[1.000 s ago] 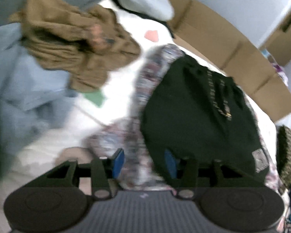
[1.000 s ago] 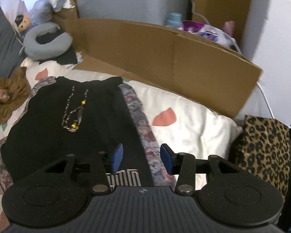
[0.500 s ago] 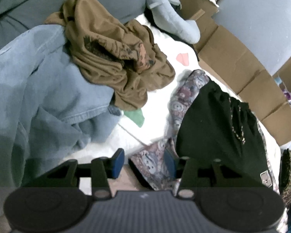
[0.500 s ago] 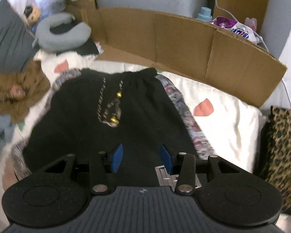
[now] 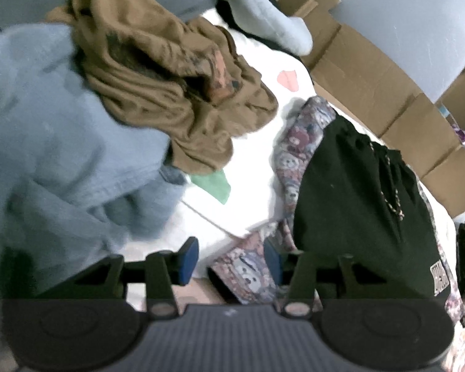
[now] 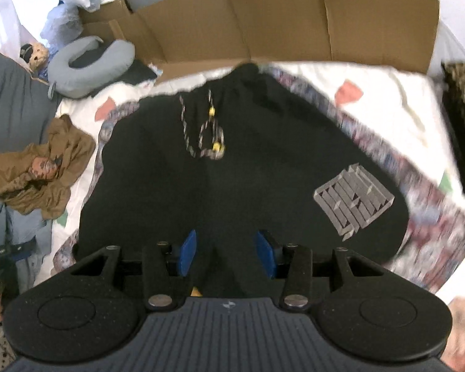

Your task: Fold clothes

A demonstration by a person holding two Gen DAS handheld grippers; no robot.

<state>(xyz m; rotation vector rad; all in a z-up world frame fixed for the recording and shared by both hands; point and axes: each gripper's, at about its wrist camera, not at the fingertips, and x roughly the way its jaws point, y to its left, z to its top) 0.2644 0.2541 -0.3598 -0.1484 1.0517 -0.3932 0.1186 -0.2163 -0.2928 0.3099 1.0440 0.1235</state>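
Observation:
Black drawstring shorts (image 6: pixel 232 167) with a grey logo patch (image 6: pixel 353 201) lie flat on a patterned garment (image 6: pixel 418 186) on the white bed. My right gripper (image 6: pixel 226 255) is open, its jaws over the shorts' near hem. In the left wrist view the shorts (image 5: pixel 356 192) lie at right on the patterned garment (image 5: pixel 291 155). My left gripper (image 5: pixel 231 260) is open and empty over that garment's near corner.
A crumpled brown shirt (image 5: pixel 170 93) and blue denim clothes (image 5: pixel 55 155) are piled at left. A grey neck pillow (image 6: pixel 90 65) and cardboard panels (image 6: pixel 279 18) line the far edge. A leopard-print item (image 6: pixel 462 117) sits at right.
My right gripper has swung left and come centred over the shorts' hem. My left gripper has shifted slightly closer to the patterned garment's corner. Both stay open.

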